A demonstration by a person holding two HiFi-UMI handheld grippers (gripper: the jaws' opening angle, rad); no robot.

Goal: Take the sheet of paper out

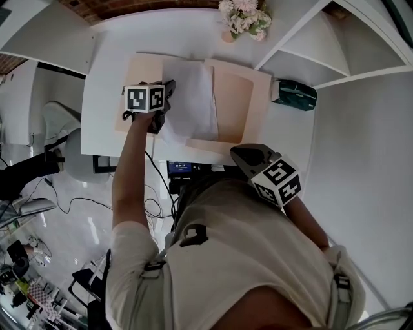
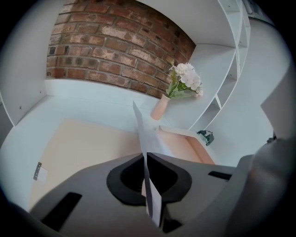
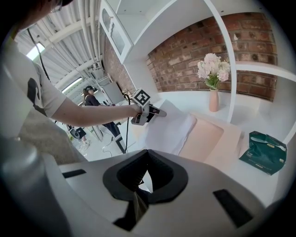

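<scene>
The sheet of paper is seen part-lifted over the middle of the tabletop, draped across the open peach folder from which it is to be taken. Its left edge is pinched edge-on between the closed fingers of the left gripper, and that side is raised clear, while the right part of the sheet rests on the folder. The right gripper is held back over the near edge of the tabletop, well apart from the folder; its fingers are seen closed together with nothing between them. A vase of pale flowers stands at the far edge, and a green packet lies by the right edge.

The withdrawal itself is judged to be in hand: the sheet is gripped and partly raised, but not yet free. The next move is thought to call for the sheet to be drawn up and towards the left edge until its trailing side clears the folder, with the pinch kept firm so that the thin paper is neither slipped nor creased.
</scene>
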